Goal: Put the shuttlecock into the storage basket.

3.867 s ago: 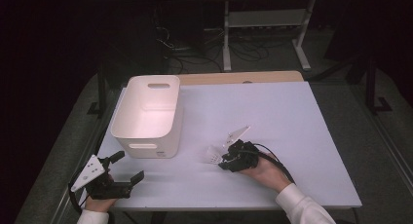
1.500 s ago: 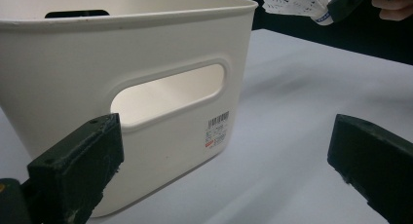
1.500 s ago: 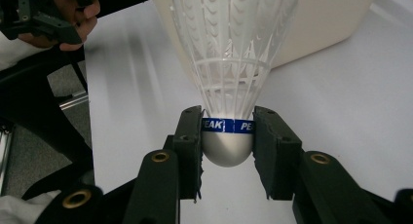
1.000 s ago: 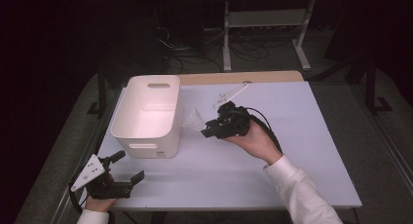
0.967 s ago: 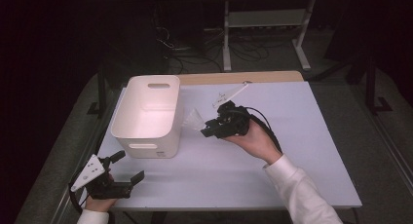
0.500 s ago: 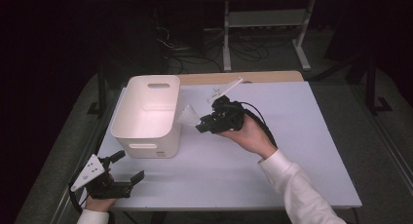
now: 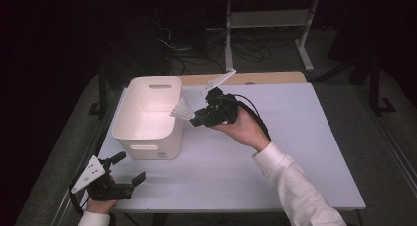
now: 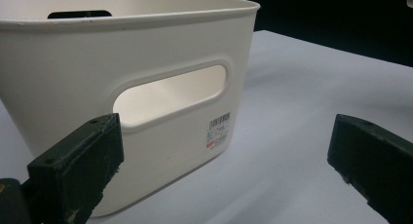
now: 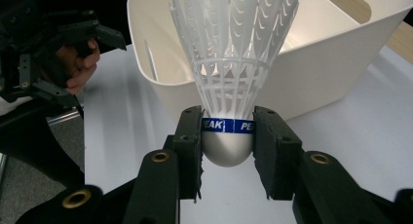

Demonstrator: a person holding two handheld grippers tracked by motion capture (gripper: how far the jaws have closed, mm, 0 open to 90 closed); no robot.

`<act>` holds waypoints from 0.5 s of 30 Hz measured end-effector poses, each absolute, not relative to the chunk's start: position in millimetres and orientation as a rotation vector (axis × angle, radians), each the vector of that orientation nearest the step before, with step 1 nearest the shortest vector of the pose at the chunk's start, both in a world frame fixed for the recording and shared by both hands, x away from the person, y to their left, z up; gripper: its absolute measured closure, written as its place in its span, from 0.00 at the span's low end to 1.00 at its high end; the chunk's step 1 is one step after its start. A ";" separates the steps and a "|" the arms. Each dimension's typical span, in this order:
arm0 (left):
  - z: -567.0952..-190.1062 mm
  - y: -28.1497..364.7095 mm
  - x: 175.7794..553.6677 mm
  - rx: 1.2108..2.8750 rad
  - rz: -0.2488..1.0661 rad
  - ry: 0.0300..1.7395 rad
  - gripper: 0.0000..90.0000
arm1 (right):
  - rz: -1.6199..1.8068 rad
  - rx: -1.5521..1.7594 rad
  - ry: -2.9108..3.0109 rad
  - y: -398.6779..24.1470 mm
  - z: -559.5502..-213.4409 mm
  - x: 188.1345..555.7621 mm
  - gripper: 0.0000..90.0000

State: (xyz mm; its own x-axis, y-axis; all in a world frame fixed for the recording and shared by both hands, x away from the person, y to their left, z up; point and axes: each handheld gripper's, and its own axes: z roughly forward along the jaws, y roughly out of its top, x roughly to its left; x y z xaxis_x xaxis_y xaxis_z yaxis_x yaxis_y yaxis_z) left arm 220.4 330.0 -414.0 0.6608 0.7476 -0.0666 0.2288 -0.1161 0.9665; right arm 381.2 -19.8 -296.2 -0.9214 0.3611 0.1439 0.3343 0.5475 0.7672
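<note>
Shuttlecock (image 9: 234,87) was clamped by its cork in right gripper (image 9: 228,136), skirt toward bin (image 7: 147,113) rim for dropping; left gripper (image 7: 110,179) idled, jaws apart.

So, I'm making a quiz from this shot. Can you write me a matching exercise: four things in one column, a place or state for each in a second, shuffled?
Things:
1. shuttlecock
2. bin
3. left tongs
4. right tongs

Places or states:
A. open, near the table's front left corner
B. clamped by its cork base, feathers toward the bin
C. standing on the table's left side
D. shut, held up beside the bin's rim

Pairs: 1-B, 2-C, 3-A, 4-D
</note>
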 end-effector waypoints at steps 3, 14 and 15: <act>-413.9 330.2 220.4 1.672 0.535 0.807 0.00 | 1.348 0.602 2.737 -18.0 -295.0 383.9 0.71; -414.0 330.4 220.4 1.673 0.535 0.809 0.00 | 1.350 0.564 2.748 -5.3 -288.4 390.7 0.71; -414.0 330.2 220.4 1.671 0.534 0.810 0.00 | 1.352 0.576 2.751 -3.9 -287.2 390.1 0.71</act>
